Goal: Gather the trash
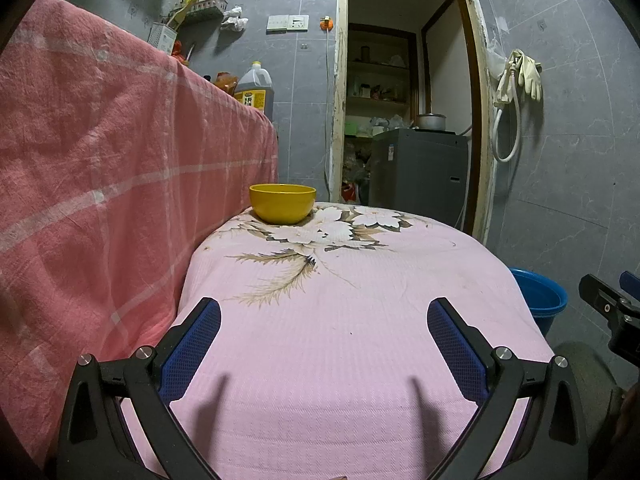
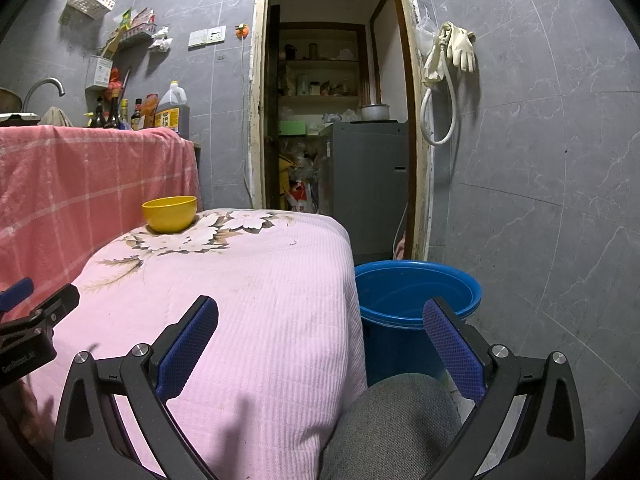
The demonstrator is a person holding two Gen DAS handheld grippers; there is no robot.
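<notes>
both grippers empty over the pink worktop [image 1: 340, 340]

left wrist: left gripper [image 1: 324, 316] jaws wide, bowl [image 1: 283, 203] at the far edge. right wrist: right gripper [image 2: 320, 316] jaws wide, bucket [image 2: 416, 300] on the floor just beside the worktop.

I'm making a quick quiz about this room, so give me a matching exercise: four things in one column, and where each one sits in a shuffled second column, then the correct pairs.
Things:
1. yellow bowl
2. blue bucket
3. rubber gloves
4. oil jug

Places:
A. hanging on the wall right of the doorway
B. on the floor beside the pink floral cloth
C. behind the red checked cloth
D. at the far end of the pink floral cloth

Pairs: 1-D, 2-B, 3-A, 4-C
</notes>
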